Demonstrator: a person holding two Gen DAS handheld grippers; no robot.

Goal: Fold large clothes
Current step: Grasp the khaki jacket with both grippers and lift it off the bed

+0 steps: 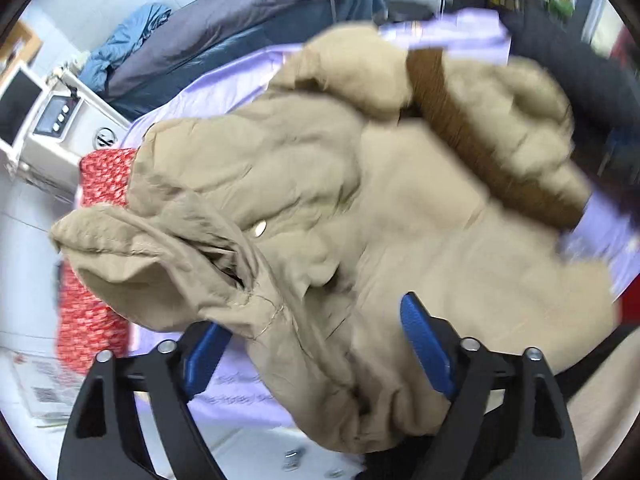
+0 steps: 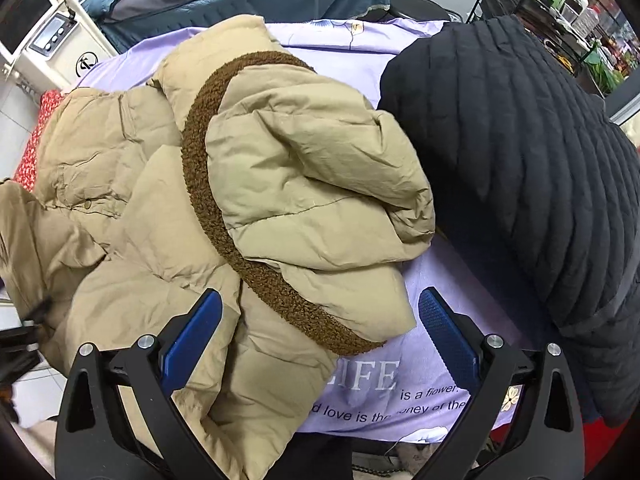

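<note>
Right wrist view: tan puffer jacket lying crumpled on a lavender printed sheet over the table, its long axis running from lower left to upper centre, hood end toward the far edge. Its brown fleece trim curves across the quilted, creased shell; a snap button shows in the left wrist view. A black quilted jacket lies just beside it on the right. The right gripper is spread wide, holding nothing, its blue fingers straddling the jacket's near edge. In the left wrist view, the left gripper is likewise wide apart, with jacket fabric bunched between the fingers but not pinched.
</note>
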